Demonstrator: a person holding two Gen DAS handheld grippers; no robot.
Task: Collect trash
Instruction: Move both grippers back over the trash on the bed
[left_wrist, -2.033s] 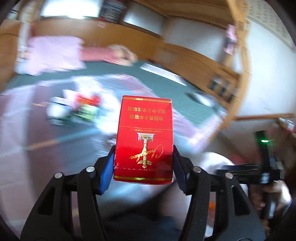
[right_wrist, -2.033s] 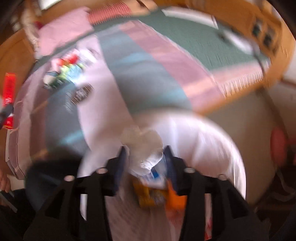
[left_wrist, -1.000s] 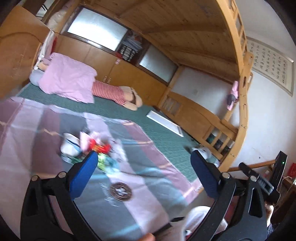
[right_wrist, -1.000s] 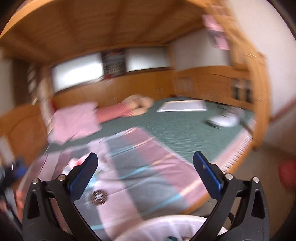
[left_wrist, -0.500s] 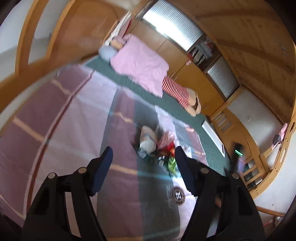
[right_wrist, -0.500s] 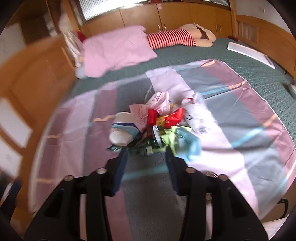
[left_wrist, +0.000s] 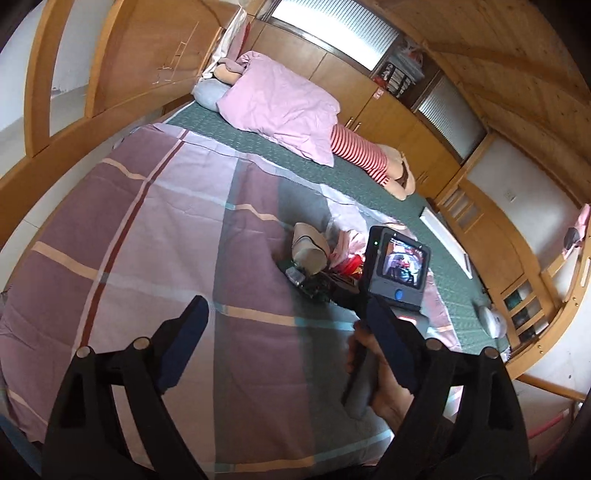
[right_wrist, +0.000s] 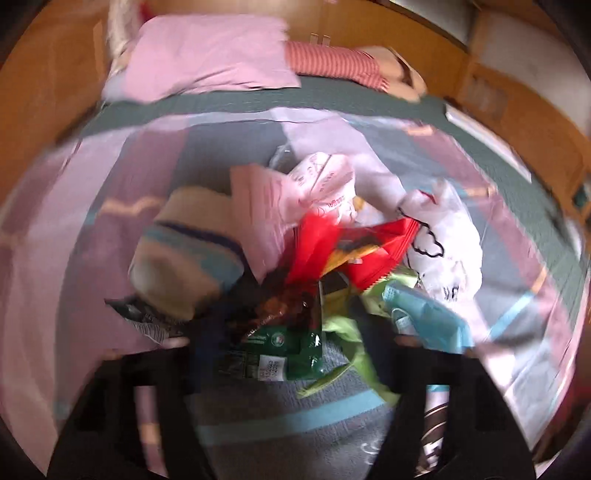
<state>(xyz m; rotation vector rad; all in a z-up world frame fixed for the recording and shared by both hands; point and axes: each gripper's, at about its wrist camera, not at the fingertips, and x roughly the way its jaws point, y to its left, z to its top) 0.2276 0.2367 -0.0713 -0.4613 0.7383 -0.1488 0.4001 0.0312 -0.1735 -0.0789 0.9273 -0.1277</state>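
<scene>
L gripper (left_wrist: 284, 332): over the bed, jaws wide & opening, nothing between them; only bedspread under the gap.
Bedspread (left_wrist: 155, 236): pink/purple/grey plaid w/ thin orange & blue lines, laid over the green mattress cover (left_wrist: 295, 162).
Pillow (left_wrist: 280, 107): pink, at far end of bed; red-white striped cushion (left_wrist: 358, 155) just beside it on its right.
Trash pile (right_wrist: 314, 258): mid-bed on the plaid, just ahead of the R gripper, well ahead & right of L gripper.
Pile, L to R: rolled beige/blue-striped item (right_wrist: 188, 254); pink paper (right_wrist: 258, 206); white-pink printed bag (right_wrist: 325, 184); red wrapper (right_wrist: 354, 243); white bag w/ black drawing (right_wrist: 443, 243); teal pack (right_wrist: 424, 317).
Green packet (right_wrist: 280, 339): front edge of pile, nearest the R jaws, barcode label facing up.
R gripper (right_wrist: 291, 350): blurred, at near edge of pile, jaws narrow & closing w/ green packet between them; can't tell if pads press it yet.
R gripper from L cam: screen unit lit, black body over the pile; person's hand (left_wrist: 384, 391) on the handle.
Bed frame (left_wrist: 74, 122): light wood, curved rails round the bed.
</scene>
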